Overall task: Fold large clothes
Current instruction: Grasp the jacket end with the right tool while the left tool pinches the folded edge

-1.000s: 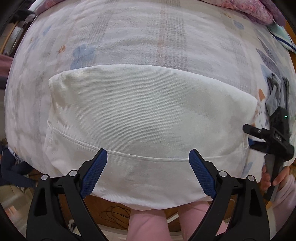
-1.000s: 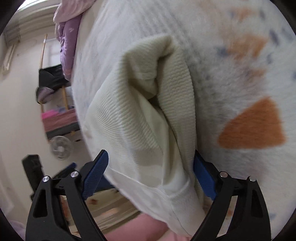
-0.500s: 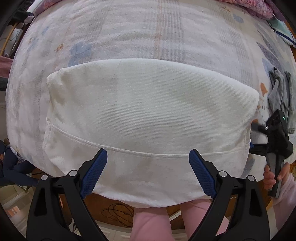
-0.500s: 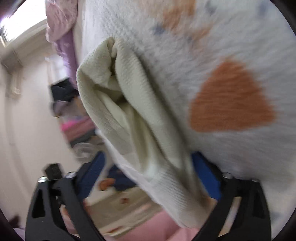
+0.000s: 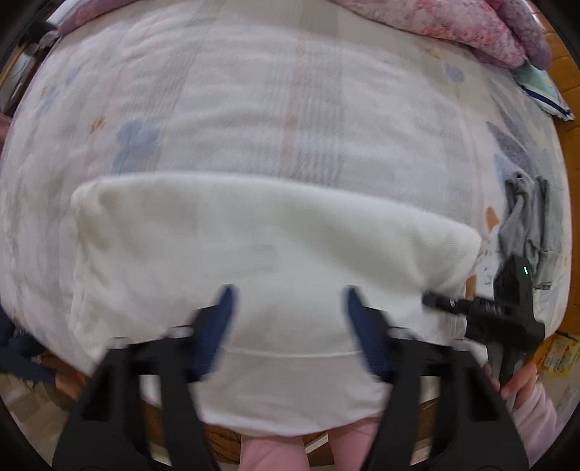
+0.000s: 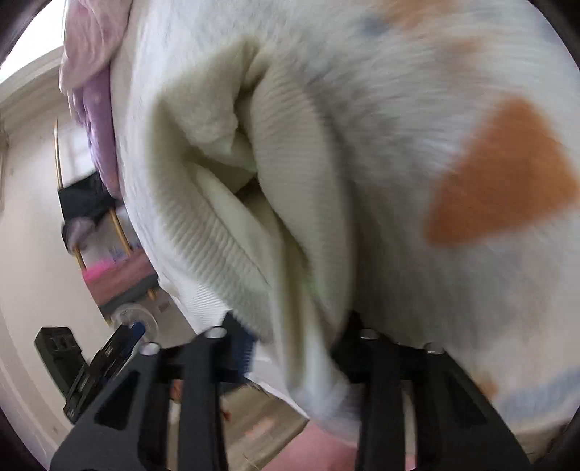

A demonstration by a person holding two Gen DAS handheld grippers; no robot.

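Observation:
A cream ribbed garment [image 5: 261,253] lies folded in a wide band on the bed, its near hem hanging over the bed's front edge. My left gripper [image 5: 288,315] hovers over its near middle, open but narrower than before, holding nothing. My right gripper [image 6: 290,326] sits at the garment's right end, its fingers on either side of the bunched cream layers [image 6: 224,203]; the frame is blurred. The right gripper also shows from outside in the left wrist view [image 5: 504,311], at the garment's right edge.
The bed [image 5: 253,101] has a pale patterned cover with an orange patch [image 6: 504,174]. A grey garment [image 5: 529,221] lies at the right. Pink bedding [image 5: 482,25] is piled at the back. The person's pink trousers [image 5: 275,449] are at the front edge.
My left gripper's fingers have moved closer together and the view has pulled back over the garment. My right gripper has narrowed around the garment's right end.

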